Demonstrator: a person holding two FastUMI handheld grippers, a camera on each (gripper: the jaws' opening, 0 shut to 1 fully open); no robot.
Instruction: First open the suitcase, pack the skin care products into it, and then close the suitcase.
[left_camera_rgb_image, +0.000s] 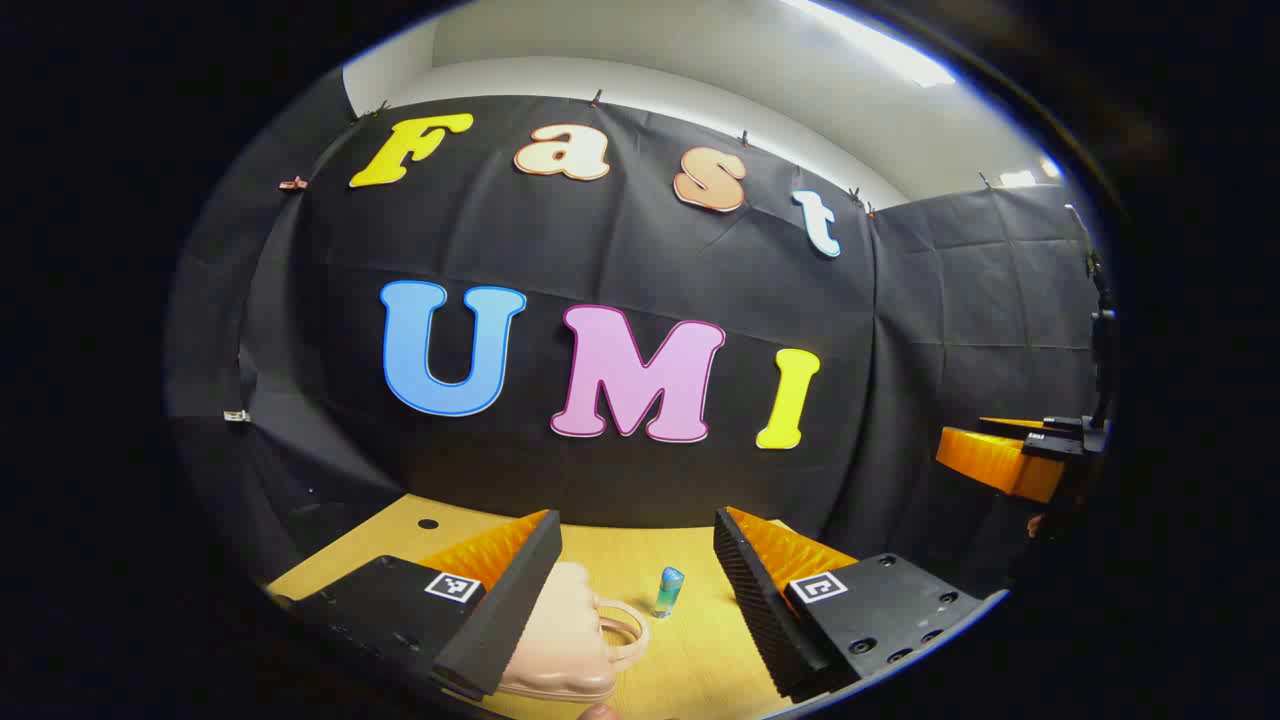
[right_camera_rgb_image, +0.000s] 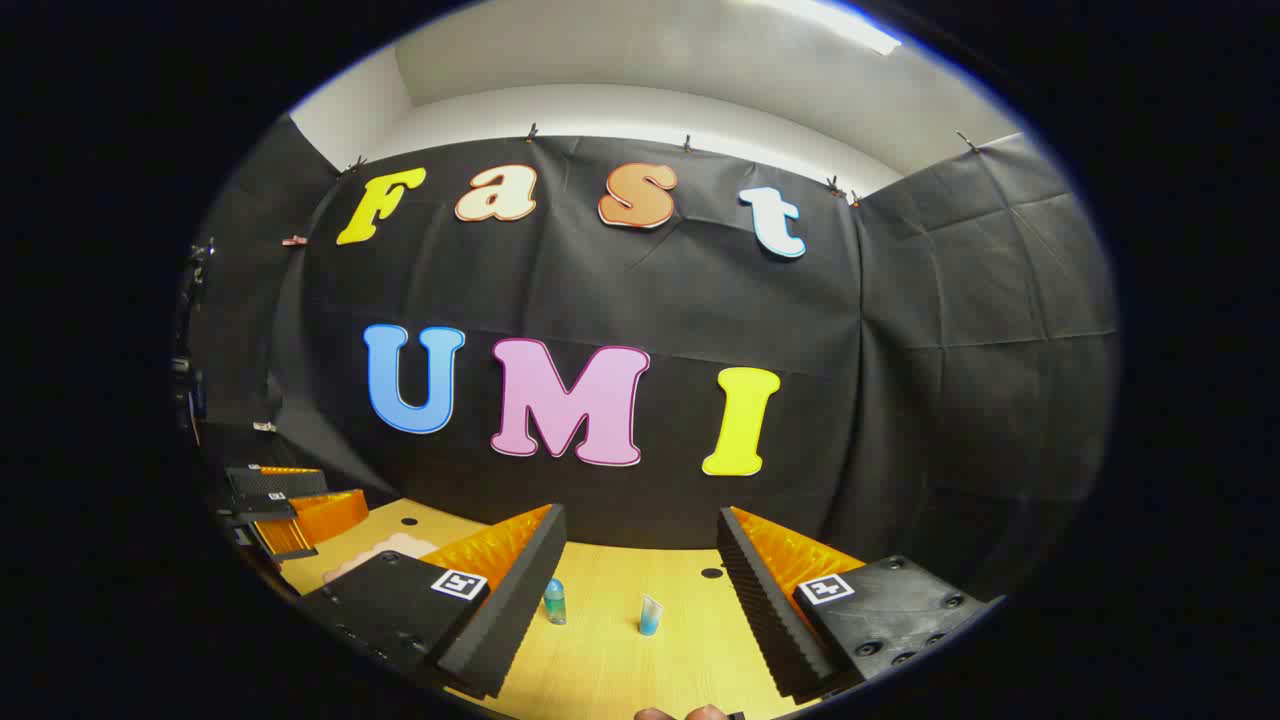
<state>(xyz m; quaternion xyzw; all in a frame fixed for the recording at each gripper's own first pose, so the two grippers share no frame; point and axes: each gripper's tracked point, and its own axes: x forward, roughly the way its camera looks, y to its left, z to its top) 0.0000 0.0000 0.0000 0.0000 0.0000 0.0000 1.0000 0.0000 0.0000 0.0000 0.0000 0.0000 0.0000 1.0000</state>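
Spread wide over the wooden table (left_camera_rgb_image: 690, 670), left gripper (left_camera_rgb_image: 637, 610) — holding nothing. Below it, a pink suitcase (left_camera_rgb_image: 560, 640), lid down, carry handle toward a small blue-capped bottle (left_camera_rgb_image: 669, 590) standing just beside. Right gripper (right_camera_rgb_image: 640, 600) parted too (square coded tags on both, no readable writing), over the same bottle (right_camera_rgb_image: 554, 600) and a pale blue tube (right_camera_rgb_image: 650, 614) — near each other, both upright.

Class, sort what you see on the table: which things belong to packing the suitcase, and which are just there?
Belongs to the job:
pink suitcase, closed
small blue bottle
blue tube
left gripper, open
right gripper, open

Just there:
wooden table
booth wall
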